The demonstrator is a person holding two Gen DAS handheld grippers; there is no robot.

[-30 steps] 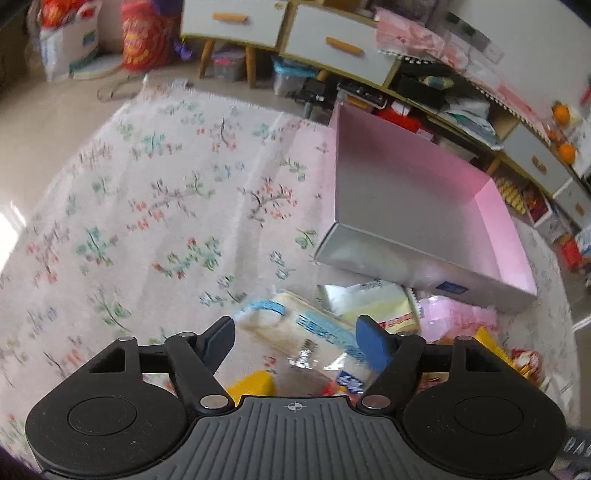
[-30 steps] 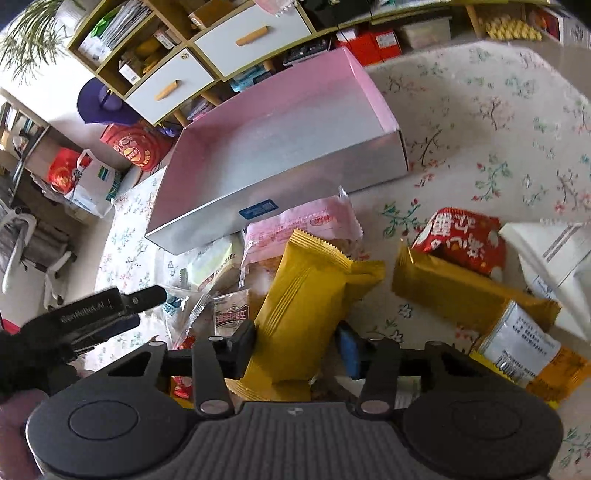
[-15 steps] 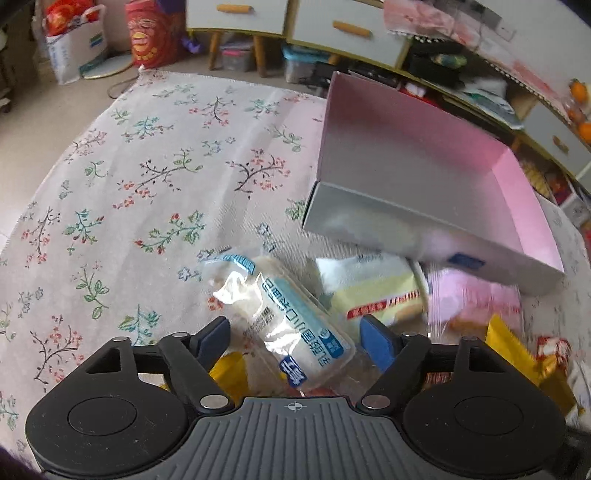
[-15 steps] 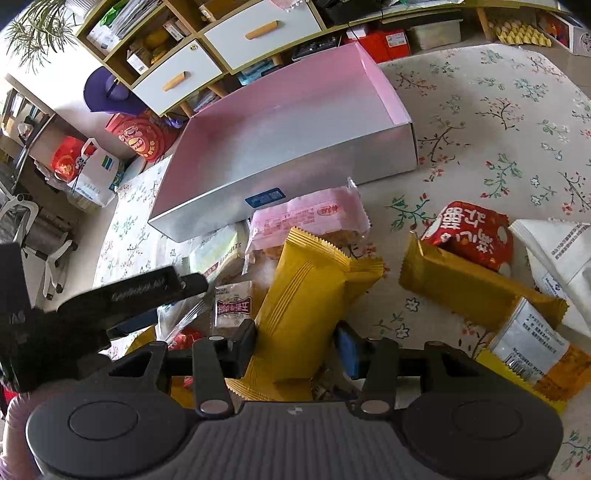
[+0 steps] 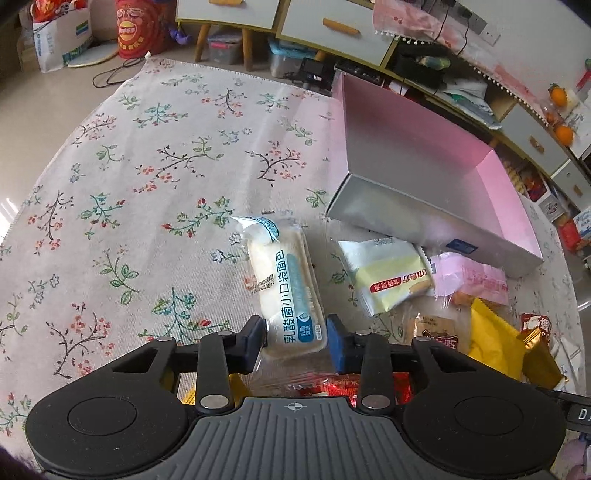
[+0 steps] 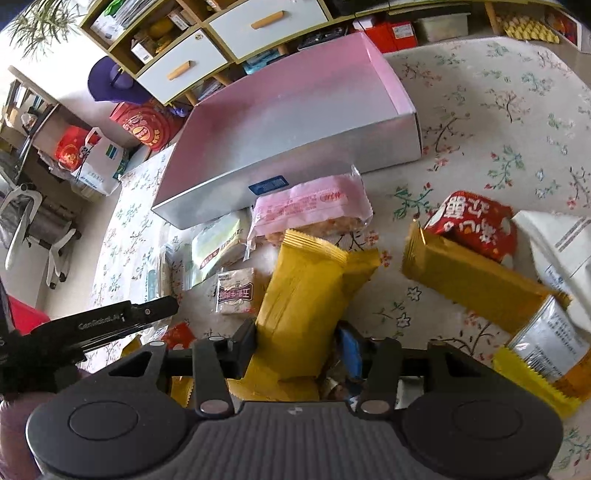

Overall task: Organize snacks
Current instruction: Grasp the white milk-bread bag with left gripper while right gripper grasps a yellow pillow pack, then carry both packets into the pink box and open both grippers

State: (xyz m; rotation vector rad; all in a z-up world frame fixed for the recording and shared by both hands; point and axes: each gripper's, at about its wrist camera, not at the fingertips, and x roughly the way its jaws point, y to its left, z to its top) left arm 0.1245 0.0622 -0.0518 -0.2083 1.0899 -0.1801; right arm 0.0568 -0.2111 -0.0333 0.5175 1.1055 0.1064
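My left gripper (image 5: 295, 341) is shut on a white bread pack with blue print (image 5: 282, 280), its near end between the blue pads. My right gripper (image 6: 299, 349) is shut on a long yellow snack pack (image 6: 306, 295). The pink-lined silver box (image 5: 424, 162) stands open beyond the left gripper; it also shows in the right wrist view (image 6: 295, 118), empty. Loose snacks lie in front of it: a pale yellow pack (image 5: 388, 275), a pink pack (image 6: 310, 208), a gold pack (image 6: 469, 278) and a red pack (image 6: 476, 221).
A floral cloth (image 5: 147, 184) covers the surface. Cabinets with drawers (image 5: 332, 29) stand behind the box. Red and white bags (image 6: 96, 155) sit on the floor at the left. The left gripper's body (image 6: 74, 332) shows in the right wrist view.
My left gripper has closed on the white bread pack, which now points straight ahead. My right gripper keeps hold of the yellow pack and has barely moved.
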